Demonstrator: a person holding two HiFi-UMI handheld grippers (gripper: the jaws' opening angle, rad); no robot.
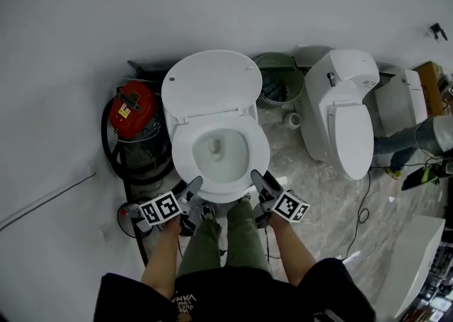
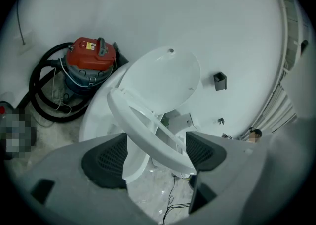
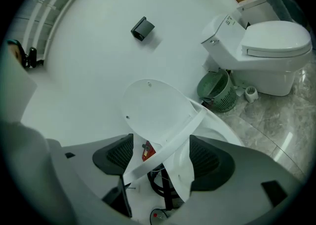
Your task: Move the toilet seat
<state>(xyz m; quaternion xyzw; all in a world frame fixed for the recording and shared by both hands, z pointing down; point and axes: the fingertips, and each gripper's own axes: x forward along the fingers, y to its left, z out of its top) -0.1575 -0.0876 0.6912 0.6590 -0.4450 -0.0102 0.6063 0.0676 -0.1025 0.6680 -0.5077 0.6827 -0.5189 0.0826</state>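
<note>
The white toilet seat [image 1: 182, 152] is a ring over the bowl, with the round lid [image 1: 211, 83] standing open against the wall behind it. My left gripper [image 1: 196, 190] grips the ring's front left and my right gripper [image 1: 258, 180] its front right. In the left gripper view the seat [image 2: 143, 125] slants up off the bowl and runs between the black pads of the left gripper [image 2: 155, 152]. The right gripper view shows the same seat [image 3: 173, 140] tilted between the pads of the right gripper [image 3: 160, 155], below the lid [image 3: 153, 108].
A red vacuum cleaner [image 1: 134, 112] with a black hose stands left of the toilet by the wall. A green basket [image 1: 279, 80] and a second white toilet [image 1: 347, 115] stand to the right. Cables [image 1: 362, 200] trail over the marble floor. My legs [image 1: 226, 243] are right before the bowl.
</note>
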